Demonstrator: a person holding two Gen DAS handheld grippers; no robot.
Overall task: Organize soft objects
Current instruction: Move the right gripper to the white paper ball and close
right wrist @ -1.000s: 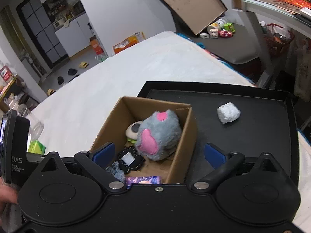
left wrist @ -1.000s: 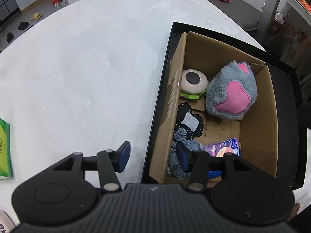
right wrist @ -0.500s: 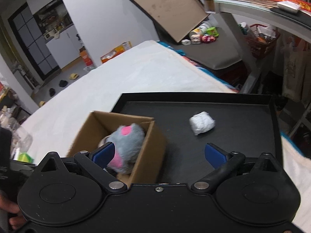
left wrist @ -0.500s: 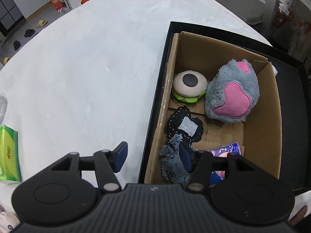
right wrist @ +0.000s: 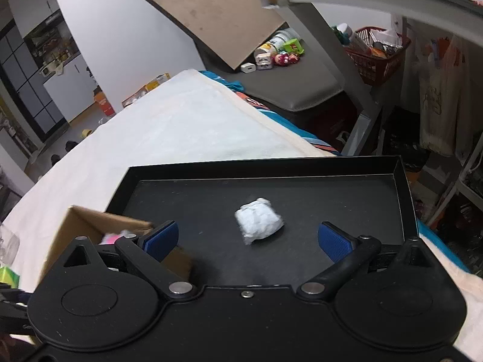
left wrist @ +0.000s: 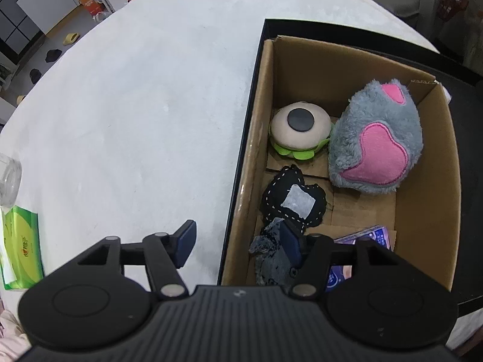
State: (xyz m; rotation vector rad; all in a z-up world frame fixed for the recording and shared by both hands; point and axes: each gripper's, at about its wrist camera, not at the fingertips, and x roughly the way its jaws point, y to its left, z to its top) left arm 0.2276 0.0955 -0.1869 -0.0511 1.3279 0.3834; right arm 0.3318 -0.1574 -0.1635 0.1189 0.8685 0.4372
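The left gripper (left wrist: pixel 237 238) points steeply downward, its jaws apart and just been opening, while the right gripper (right wrist: pixel 246 238) tilts down with jaws spread wide.

The purple packet (left wrist: pixel 366 241) hides mostly behind the left gripper (left wrist: pixel 238 241); the green pack (left wrist: pixel 21 247) is clipped at the edge; the box (right wrist: pixel 90 226) blurs.

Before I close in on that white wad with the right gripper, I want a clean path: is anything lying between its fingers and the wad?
No. In the right wrist view, only bare black tray separates the open right gripper from the white wad.
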